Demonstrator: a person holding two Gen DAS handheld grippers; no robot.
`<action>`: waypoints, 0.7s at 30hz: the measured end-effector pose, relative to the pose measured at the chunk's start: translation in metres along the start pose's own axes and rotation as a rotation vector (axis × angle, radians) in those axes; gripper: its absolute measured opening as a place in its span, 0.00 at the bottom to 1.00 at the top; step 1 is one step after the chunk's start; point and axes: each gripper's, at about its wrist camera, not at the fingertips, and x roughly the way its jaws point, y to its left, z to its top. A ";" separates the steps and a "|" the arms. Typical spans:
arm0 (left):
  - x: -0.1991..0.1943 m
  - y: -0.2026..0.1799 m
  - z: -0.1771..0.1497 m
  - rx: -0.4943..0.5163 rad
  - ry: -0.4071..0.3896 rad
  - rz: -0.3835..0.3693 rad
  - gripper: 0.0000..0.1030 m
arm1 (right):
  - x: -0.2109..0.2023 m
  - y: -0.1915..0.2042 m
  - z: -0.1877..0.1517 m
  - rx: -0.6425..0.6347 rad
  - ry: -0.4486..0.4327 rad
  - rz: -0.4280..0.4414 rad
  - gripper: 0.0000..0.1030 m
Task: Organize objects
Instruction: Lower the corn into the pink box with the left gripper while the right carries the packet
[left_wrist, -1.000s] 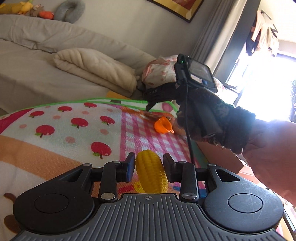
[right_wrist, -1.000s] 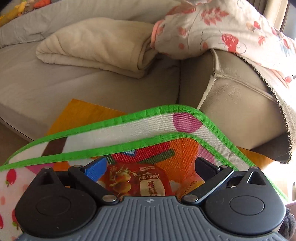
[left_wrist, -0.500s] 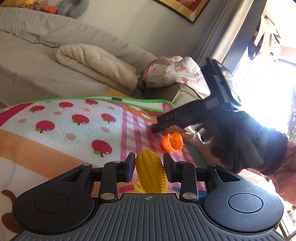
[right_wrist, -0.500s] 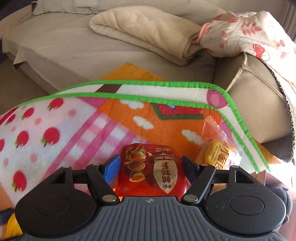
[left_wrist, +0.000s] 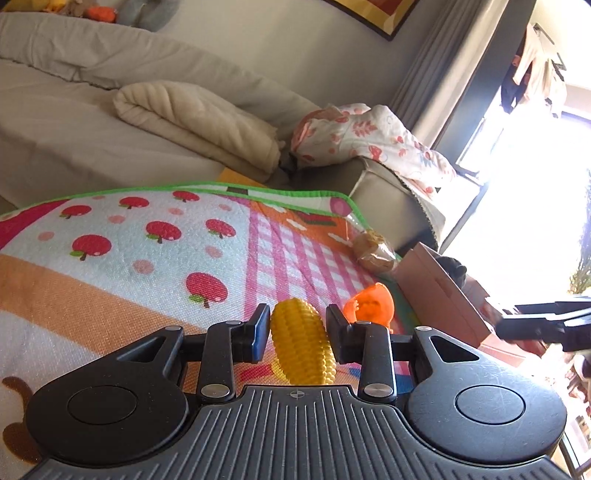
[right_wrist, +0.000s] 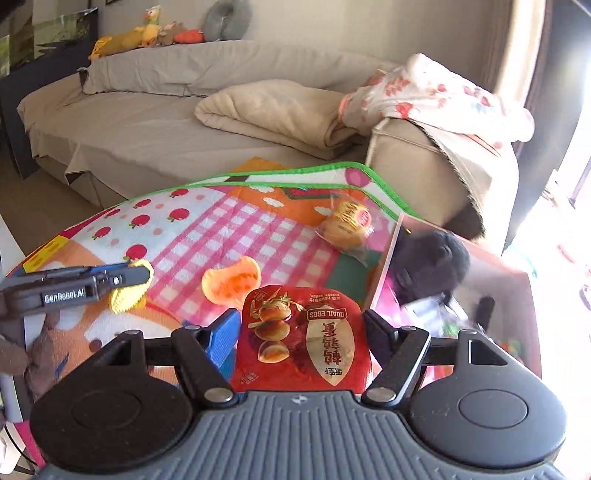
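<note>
My left gripper (left_wrist: 298, 332) is shut on a yellow toy corn cob (left_wrist: 303, 345) and holds it above the patterned play mat (left_wrist: 129, 258). From the right wrist view the left gripper (right_wrist: 133, 282) and its corn (right_wrist: 127, 295) show at the left. My right gripper (right_wrist: 301, 332) is shut on a red quail-egg packet (right_wrist: 303, 343), held above the mat near the pink box (right_wrist: 461, 295). An orange toy piece (right_wrist: 231, 282) lies on the mat, also in the left wrist view (left_wrist: 369, 304). A wrapped bun (right_wrist: 349, 221) lies near the mat's far corner.
The pink box (left_wrist: 439, 291) stands at the mat's right edge with a black object (right_wrist: 428, 266) and small items inside. A beige sofa (right_wrist: 147, 125) with a folded blanket (right_wrist: 280, 107) and a floral cloth (right_wrist: 436, 92) lies behind. Bright window at right.
My right gripper has lifted the red packet off the mat and pulled back to the right, towards the box. My left gripper still holds the corn, nearly still.
</note>
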 end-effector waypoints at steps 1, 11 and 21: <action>0.000 -0.002 0.000 0.014 0.006 0.007 0.36 | -0.006 -0.006 -0.013 0.016 0.005 -0.013 0.70; 0.000 -0.078 -0.035 0.216 0.208 -0.072 0.36 | -0.064 -0.047 -0.112 0.148 -0.024 -0.102 0.70; 0.019 -0.198 -0.010 0.389 0.219 -0.259 0.36 | -0.095 -0.065 -0.155 0.219 -0.141 -0.111 0.70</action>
